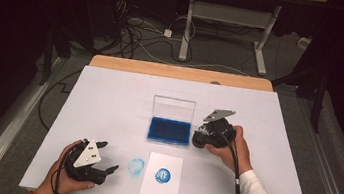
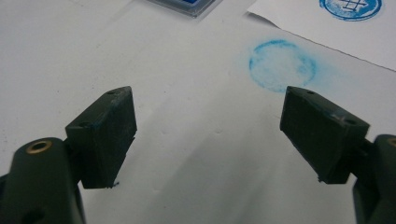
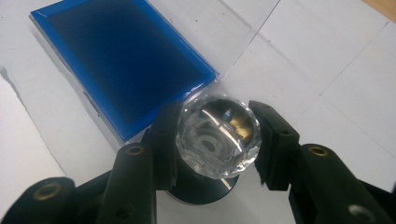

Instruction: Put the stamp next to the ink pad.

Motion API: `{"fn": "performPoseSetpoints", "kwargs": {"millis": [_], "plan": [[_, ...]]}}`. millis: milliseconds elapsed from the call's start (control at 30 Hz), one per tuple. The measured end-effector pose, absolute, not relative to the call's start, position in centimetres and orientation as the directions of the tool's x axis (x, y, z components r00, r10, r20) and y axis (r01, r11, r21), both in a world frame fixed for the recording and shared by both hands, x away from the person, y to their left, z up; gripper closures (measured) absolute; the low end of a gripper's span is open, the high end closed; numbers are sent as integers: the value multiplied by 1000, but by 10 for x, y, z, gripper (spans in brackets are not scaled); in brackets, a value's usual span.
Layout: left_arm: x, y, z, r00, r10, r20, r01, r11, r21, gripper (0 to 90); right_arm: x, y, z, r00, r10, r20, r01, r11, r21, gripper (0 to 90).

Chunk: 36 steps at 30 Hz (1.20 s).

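Note:
My right gripper (image 3: 217, 136) is shut on the clear faceted knob of a stamp (image 3: 218, 135), whose dark round base shows below the knob. It hangs just off the near right corner of the open blue ink pad (image 3: 121, 65). From above, the right gripper (image 1: 201, 138) sits right of the ink pad (image 1: 169, 130), with the clear lid (image 1: 173, 108) standing up behind the pad. My left gripper (image 1: 107, 157) rests low at the front left, open, nothing between its fingers (image 2: 107, 135). A faint blue ring smudge (image 2: 281, 65) lies on the table just beyond it.
A white paper sheet (image 1: 160, 189) with a round blue stamp print (image 1: 163, 175) lies near the front edge, right of the smudge (image 1: 136, 167). The white table cover (image 1: 109, 99) ends at a wooden strip at the back. Cables and a desk frame are on the floor beyond.

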State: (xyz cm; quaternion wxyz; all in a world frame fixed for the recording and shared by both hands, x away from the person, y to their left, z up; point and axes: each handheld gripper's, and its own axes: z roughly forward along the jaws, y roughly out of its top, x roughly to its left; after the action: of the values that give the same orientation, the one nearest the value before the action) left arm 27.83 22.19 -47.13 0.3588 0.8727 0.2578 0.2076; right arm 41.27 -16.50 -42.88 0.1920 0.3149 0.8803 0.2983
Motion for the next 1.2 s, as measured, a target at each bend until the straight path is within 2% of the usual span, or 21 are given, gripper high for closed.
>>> {"fn": "performPoseSetpoints", "kwargs": {"millis": [967,1200], "plan": [[278,221,-472,779,601,180,308,-616,725,182,405,-169,-428,-727,674,-133,422,591,688,536],[279,221,-472,780,600,178,309,-616,725,182,402,-173,-419,-719,685,-118,405,551,729,385]]}}
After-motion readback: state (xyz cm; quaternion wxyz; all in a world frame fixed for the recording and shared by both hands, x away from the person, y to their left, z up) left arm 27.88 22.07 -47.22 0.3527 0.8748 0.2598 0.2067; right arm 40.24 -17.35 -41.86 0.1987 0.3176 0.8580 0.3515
